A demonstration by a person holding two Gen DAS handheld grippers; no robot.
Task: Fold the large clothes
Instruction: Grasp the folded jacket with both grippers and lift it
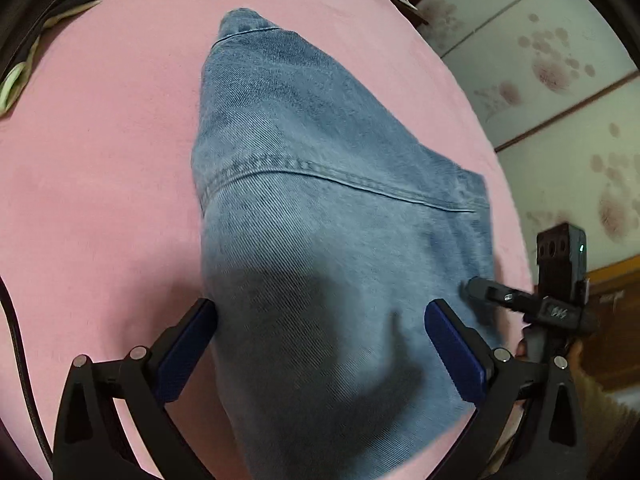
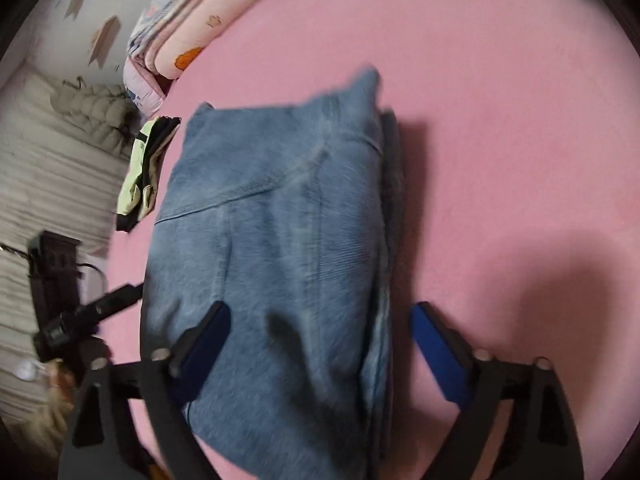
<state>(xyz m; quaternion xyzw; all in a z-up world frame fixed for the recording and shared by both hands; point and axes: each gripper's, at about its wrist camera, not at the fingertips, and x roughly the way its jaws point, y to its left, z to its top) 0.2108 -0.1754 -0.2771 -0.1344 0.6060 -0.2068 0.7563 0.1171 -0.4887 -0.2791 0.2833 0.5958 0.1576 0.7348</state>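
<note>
Denim first: folded blue jeans (image 1: 320,208) lie on a pink bed sheet (image 1: 100,200), filling the centre of the left wrist view. No brand tag or readable writing anywhere; the small marking on the other gripper's body is too blurred to read.

Left wrist view, left to right:
- upper left edge: black and pale green garment (image 1: 48,12), crumpled, partly cut off by the lens rim
- lower left: black cable at the frame edge
- bottom centre: left gripper (image 1: 320,320), black frame, blue ribbed pads, fingers (image 1: 188,356) spread wide on either side of the denim, pads not pressing it
- centre: jeans, twill weave visible, stitched seam running diagonally, hem at the top
- right: right gripper (image 1: 480,288), tip just at the jeans' right edge; camera block above it
- far right: pale wall panels (image 1: 540,60) with blotchy reddish paw-like print, wooden trim

Right wrist view, left to right (motion blur):
- upper left: stacked pink printed quilts (image 2: 192,20); beige quilted bedding below
- left: the black and green garment, just beside the jeans
- lower left: left gripper, tip near the jeans' left edge
- centre: jeans, layered fold edges on their right side
- bottom: right gripper fingers (image 2: 436,352) wide apart, left one over the denim, right one over bare sheet, nothing clamped
</note>
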